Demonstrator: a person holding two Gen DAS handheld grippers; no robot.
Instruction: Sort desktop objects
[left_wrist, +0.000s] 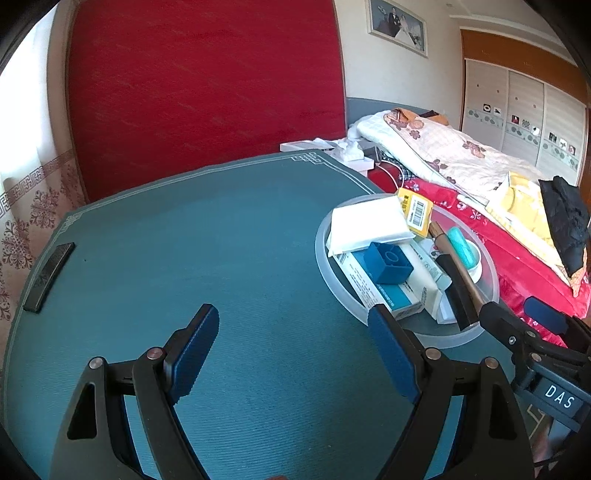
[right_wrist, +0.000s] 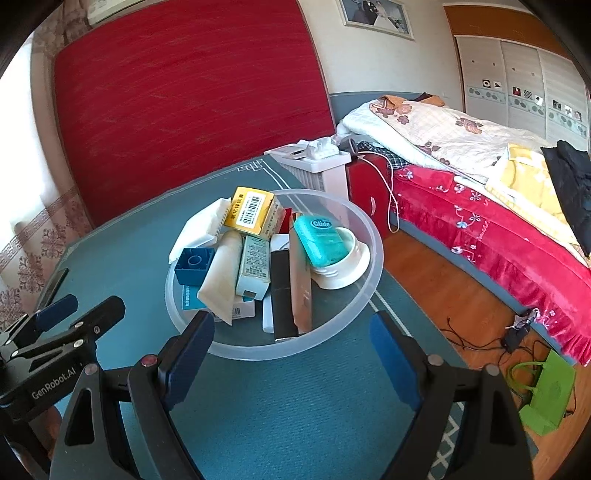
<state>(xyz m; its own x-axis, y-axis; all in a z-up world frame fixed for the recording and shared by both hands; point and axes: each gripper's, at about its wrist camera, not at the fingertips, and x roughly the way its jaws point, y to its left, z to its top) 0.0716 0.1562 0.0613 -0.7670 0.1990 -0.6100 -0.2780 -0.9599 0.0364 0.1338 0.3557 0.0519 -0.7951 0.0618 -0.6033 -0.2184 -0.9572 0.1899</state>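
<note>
A clear round plastic tray (right_wrist: 373, 236) (left_wrist: 321, 236) sits on the green desk mat (left_wrist: 184, 240) and holds a pile: a blue block (right_wrist: 194, 266) (left_wrist: 388, 264), a yellow box (right_wrist: 253, 210) (left_wrist: 415, 210), a teal Glide floss case (right_wrist: 321, 240) (left_wrist: 461, 247) in a white dish, a white packet (left_wrist: 365, 221), medicine boxes (right_wrist: 253, 266) and a brown and black stick (right_wrist: 299, 291). My left gripper (left_wrist: 291, 325) is open and empty over bare mat, left of the tray. My right gripper (right_wrist: 291, 332) is open and empty at the tray's near rim.
A black flat bar (left_wrist: 50, 275) lies at the mat's left edge. A bed with a red cover (right_wrist: 498, 229) stands to the right. A white heater (right_wrist: 317, 166) is behind the desk. A green bag (right_wrist: 546, 398) and cables lie on the wooden floor.
</note>
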